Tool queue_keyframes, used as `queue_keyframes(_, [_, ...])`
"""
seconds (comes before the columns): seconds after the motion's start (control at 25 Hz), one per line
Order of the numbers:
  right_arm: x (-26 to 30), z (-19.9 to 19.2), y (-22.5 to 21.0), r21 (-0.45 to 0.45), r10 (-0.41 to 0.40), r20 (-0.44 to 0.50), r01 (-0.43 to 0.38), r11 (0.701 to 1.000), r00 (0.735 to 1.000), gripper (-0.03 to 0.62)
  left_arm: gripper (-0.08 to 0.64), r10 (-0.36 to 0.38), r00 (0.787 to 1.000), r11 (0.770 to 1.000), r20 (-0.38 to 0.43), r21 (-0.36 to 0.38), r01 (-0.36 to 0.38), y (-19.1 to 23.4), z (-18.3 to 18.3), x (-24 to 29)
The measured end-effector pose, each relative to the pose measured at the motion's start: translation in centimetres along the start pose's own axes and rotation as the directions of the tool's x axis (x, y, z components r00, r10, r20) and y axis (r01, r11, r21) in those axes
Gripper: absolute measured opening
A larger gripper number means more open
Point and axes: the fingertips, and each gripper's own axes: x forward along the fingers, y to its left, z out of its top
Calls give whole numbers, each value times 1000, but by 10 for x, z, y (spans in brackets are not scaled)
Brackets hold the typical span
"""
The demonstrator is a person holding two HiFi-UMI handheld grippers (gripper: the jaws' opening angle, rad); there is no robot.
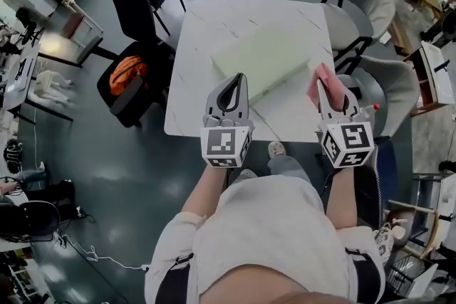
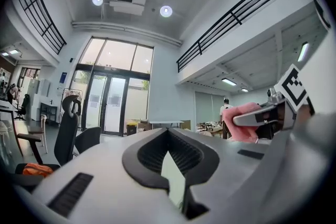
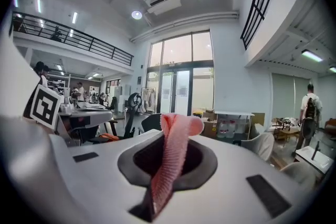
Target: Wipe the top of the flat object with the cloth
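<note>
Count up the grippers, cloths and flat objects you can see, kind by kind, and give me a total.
Grippers: 2, the left gripper and the right gripper
Pink cloth: 1, clamped in the right gripper
Pale green flat object: 1
Total: 4

The room is bright from round ceiling lights and tall glass doors, the white table shines a little, both gripper views bend round with dark corners, and the left gripper looks blurry up close.
</note>
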Motion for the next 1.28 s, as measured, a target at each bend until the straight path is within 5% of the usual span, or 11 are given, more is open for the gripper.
queue_keyframes(0.52, [-41, 24, -9, 30, -37, 138, 34, 999, 990, 31, 15, -25, 1000, 1000, 7, 8, 25, -20, 5, 1])
queue_keyframes(1.28, [-50, 27, -12, 11, -28, 161, 27, 1000, 986, 31, 14, -13, 1000, 1000, 7, 1, 13, -27, 4, -1])
